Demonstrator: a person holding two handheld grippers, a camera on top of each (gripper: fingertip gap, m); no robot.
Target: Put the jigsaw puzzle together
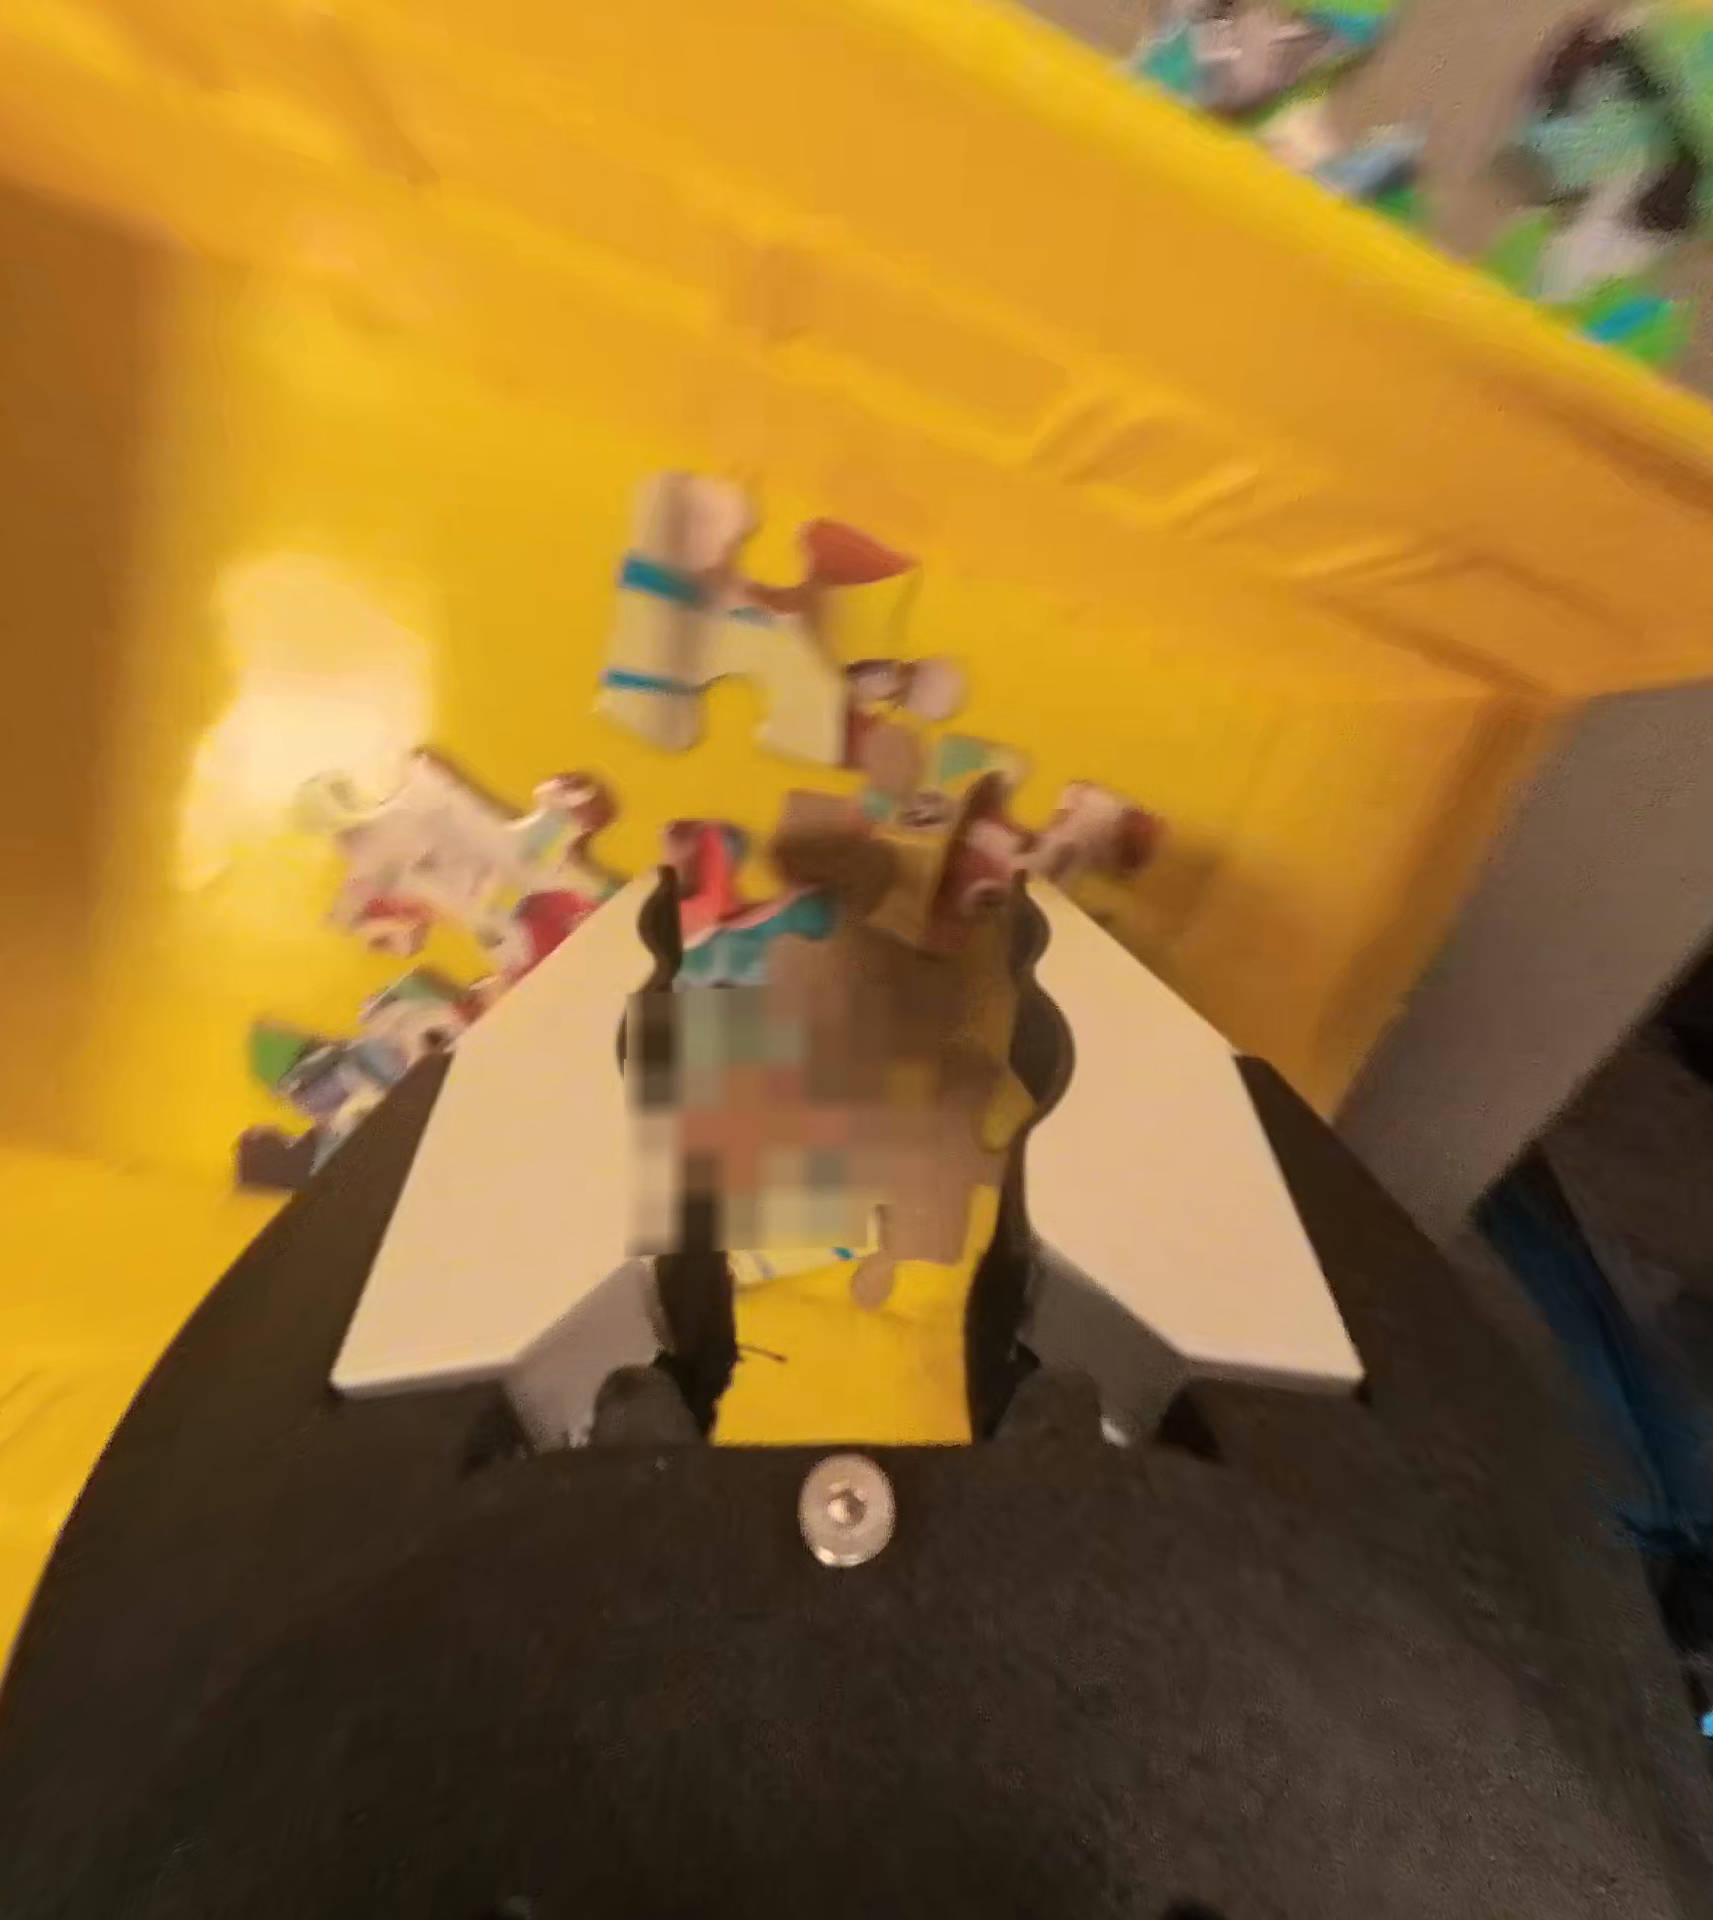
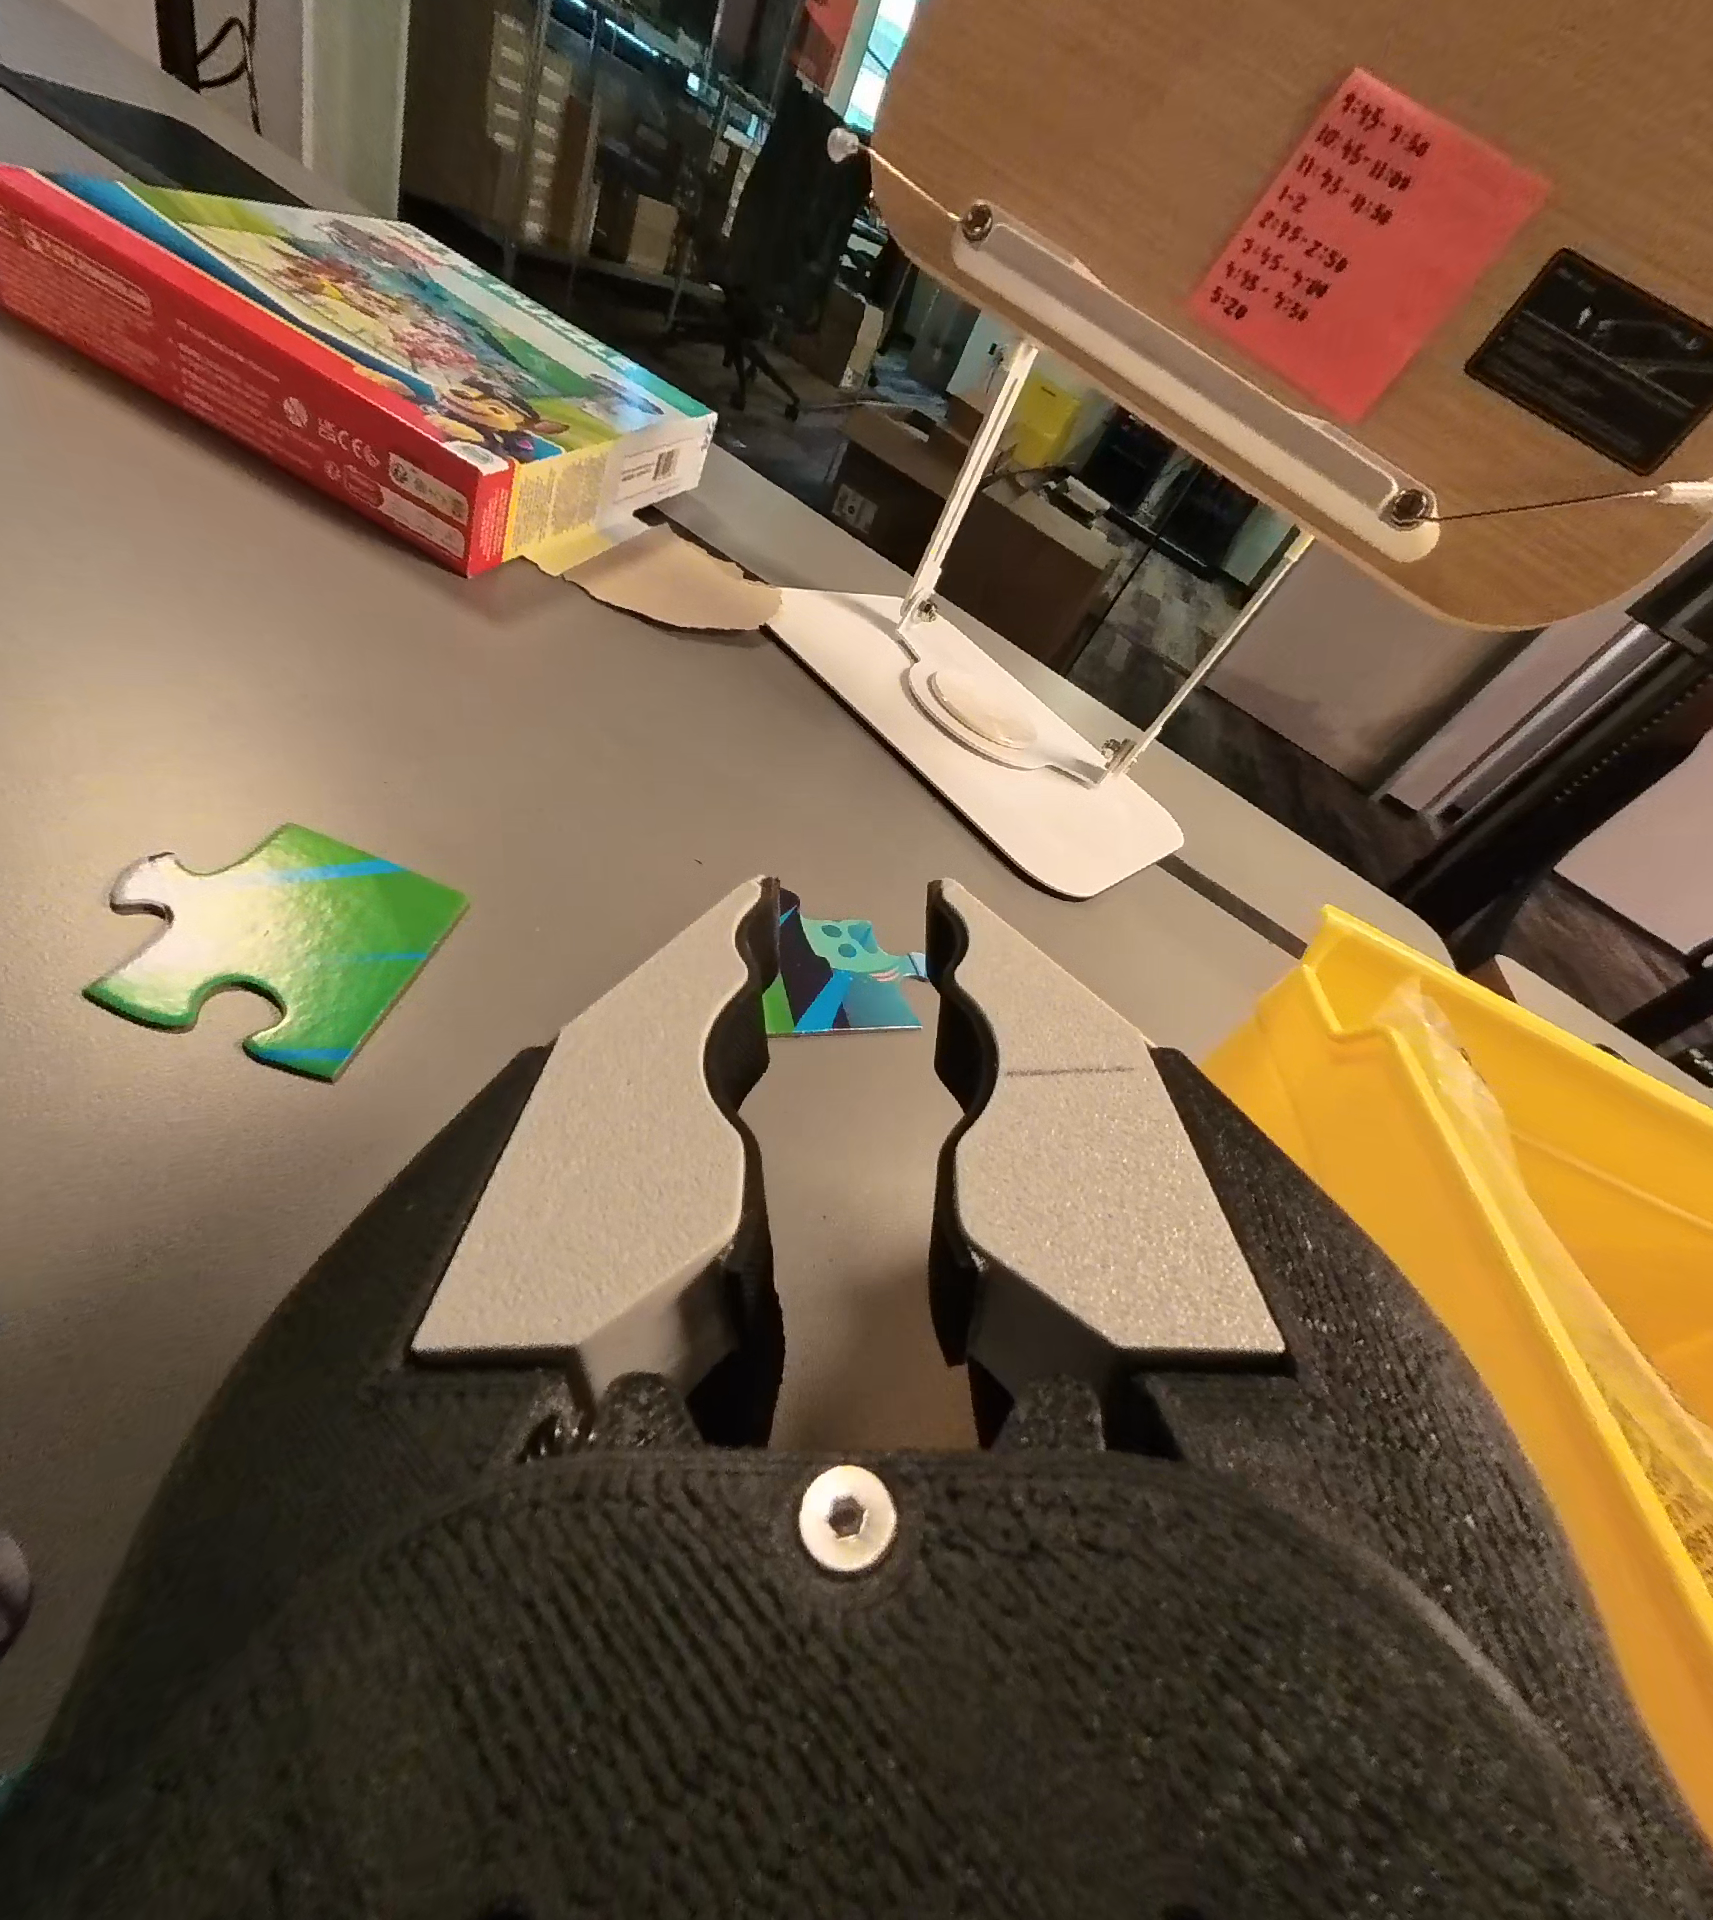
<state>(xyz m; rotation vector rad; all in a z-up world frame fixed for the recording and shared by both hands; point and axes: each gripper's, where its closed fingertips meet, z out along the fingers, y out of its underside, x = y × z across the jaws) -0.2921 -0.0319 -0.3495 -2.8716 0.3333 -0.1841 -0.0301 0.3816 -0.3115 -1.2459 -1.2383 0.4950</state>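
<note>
Black gripper bodies fill the bottom of both views. In the left wrist view everything is blurred; the left gripper (image 1: 836, 894) stands wide apart over the floor of a yellow bin (image 1: 1195, 436), and a mosaic patch covers the middle of the gap. Puzzle pieces (image 1: 727, 623) lie on the bin floor at centre frame. One brownish piece (image 1: 893, 935) shows between the fingers, but I cannot tell if the pads press it. More pieces at upper right, outside the bin, are only smears of green.

In the right wrist view the right gripper (image 2: 850, 914) is partly open, low over a grey table (image 2: 312, 644). A blue-green piece (image 2: 847, 987) lies flat just beyond the tips, half hidden by the left finger (image 2: 623, 1091), and is not gripped. A green piece (image 2: 280, 956) lies at middle left; two others are cut off at the lower left edge. The bin is cut off at lower right. Farther off stand a white stand (image 2: 1018, 748), a colourful puzzle box (image 2: 312, 343) with an open flap, and a wooden panel (image 2: 1143, 125) with a pink handwritten note (image 2: 1361, 239) and a black label. Dim shelves are behind.
</note>
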